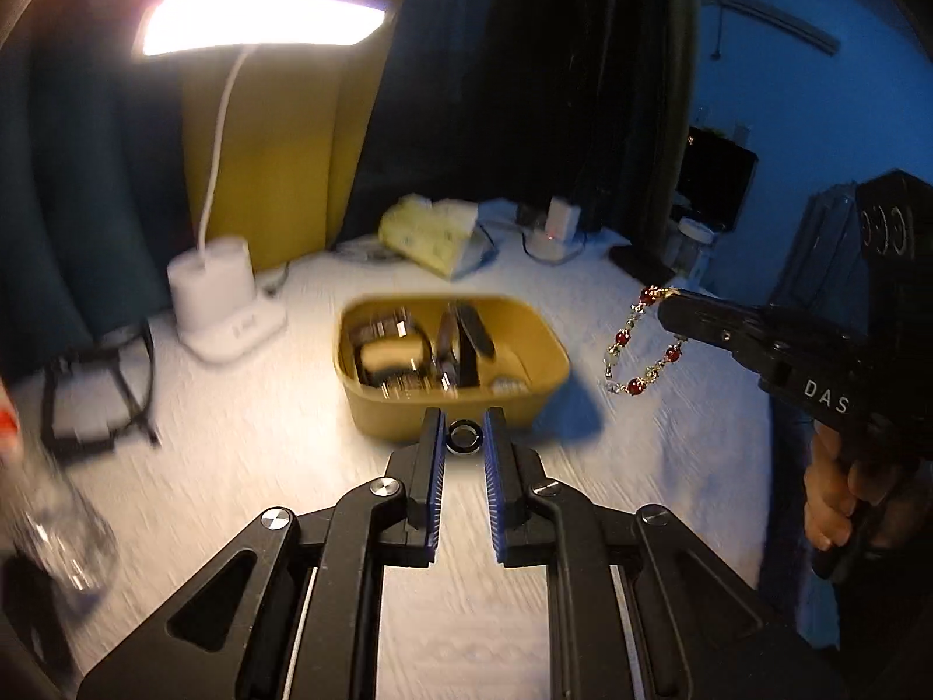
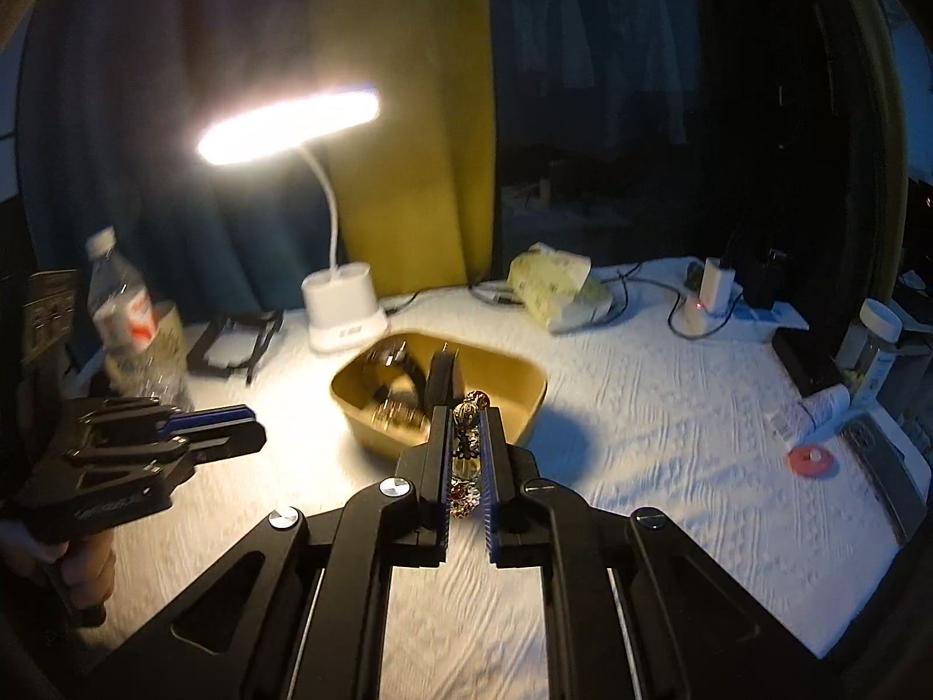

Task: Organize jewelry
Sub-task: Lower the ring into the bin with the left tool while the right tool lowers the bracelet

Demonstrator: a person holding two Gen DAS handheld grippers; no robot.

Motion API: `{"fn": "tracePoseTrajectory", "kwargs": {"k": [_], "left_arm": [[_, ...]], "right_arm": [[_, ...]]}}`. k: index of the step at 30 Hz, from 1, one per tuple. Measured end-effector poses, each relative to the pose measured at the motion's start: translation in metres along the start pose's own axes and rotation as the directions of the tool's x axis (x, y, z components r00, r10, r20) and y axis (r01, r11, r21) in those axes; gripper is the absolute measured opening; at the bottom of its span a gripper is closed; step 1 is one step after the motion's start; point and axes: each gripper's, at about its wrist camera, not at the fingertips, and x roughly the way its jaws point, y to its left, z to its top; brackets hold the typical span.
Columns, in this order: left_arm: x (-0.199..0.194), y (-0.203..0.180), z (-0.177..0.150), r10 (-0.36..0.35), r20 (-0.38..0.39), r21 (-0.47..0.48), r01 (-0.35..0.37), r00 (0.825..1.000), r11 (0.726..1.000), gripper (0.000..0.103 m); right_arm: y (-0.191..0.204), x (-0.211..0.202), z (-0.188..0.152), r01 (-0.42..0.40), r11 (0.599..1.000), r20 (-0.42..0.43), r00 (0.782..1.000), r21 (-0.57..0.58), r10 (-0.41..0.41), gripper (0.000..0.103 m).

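A tan tray (image 1: 373,408) (image 2: 528,402) holding watches and other jewelry sits mid-table. My left gripper (image 1: 463,429) is shut on a small dark ring (image 1: 463,437), held just in front of the tray. It also shows at the left of the right wrist view (image 2: 248,429). My right gripper (image 2: 466,417) is shut on a gold bracelet with red beads (image 2: 465,455), near the tray's front edge. In the left wrist view the right gripper (image 1: 670,297) hangs the bracelet (image 1: 635,344) above the table, right of the tray.
A lit white desk lamp (image 2: 344,309) stands behind the tray. A water bottle (image 2: 131,321) and a black frame (image 2: 233,344) are at the left. A tissue pack (image 2: 554,286), charger (image 2: 708,291), cables, jar (image 2: 874,332) and red cap (image 2: 810,458) lie at the back and right.
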Motion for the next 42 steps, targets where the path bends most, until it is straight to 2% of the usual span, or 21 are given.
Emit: {"fn": "tracePoseTrajectory", "kwargs": {"k": [5,13,16,22,25,30,34,38,42], "left_arm": [[0.016,-0.002,0.019,0.004,0.043,-0.015,-0.003,0.999,1.000,0.015],[0.038,-0.002,0.032,0.101,0.071,-0.066,-0.096,0.992,0.993,0.015],[0.051,-0.003,0.033,0.130,0.048,-0.092,-0.126,0.990,0.988,0.015],[0.076,-0.011,0.036,0.145,0.002,-0.106,-0.144,0.989,0.984,0.015],[0.088,-0.014,0.036,0.146,-0.041,-0.109,-0.150,0.988,0.983,0.015],[0.096,-0.019,0.036,0.180,-0.072,-0.114,-0.187,0.981,0.976,0.015],[0.099,-0.021,0.034,0.209,-0.084,-0.136,-0.219,0.974,0.966,0.015],[0.100,-0.027,0.030,0.190,-0.087,-0.152,-0.201,0.978,0.968,0.015],[0.106,-0.036,0.025,0.148,-0.106,-0.137,-0.162,0.983,0.977,0.015]], "right_arm": [[-0.005,0.013,0.015,-0.034,0.999,0.021,0.999,-0.024,0.035,0.009],[-0.024,0.055,0.027,-0.144,0.987,-0.008,0.990,-0.068,0.144,0.009],[-0.033,0.072,0.026,-0.186,0.980,-0.036,0.982,-0.069,0.184,0.009],[-0.047,0.091,0.023,-0.223,0.972,-0.063,0.974,-0.070,0.218,0.010],[-0.055,0.092,0.021,-0.246,0.968,-0.058,0.968,-0.054,0.243,0.012],[-0.069,0.098,0.016,-0.271,0.962,-0.072,0.960,-0.021,0.269,0.019],[-0.082,0.092,0.007,-0.297,0.955,-0.095,0.951,-0.005,0.296,0.020],[-0.092,0.087,-0.008,-0.294,0.956,-0.130,0.947,0.011,0.293,0.021],[-0.104,0.077,-0.021,-0.252,0.966,-0.142,0.956,0.059,0.258,0.021]]}}
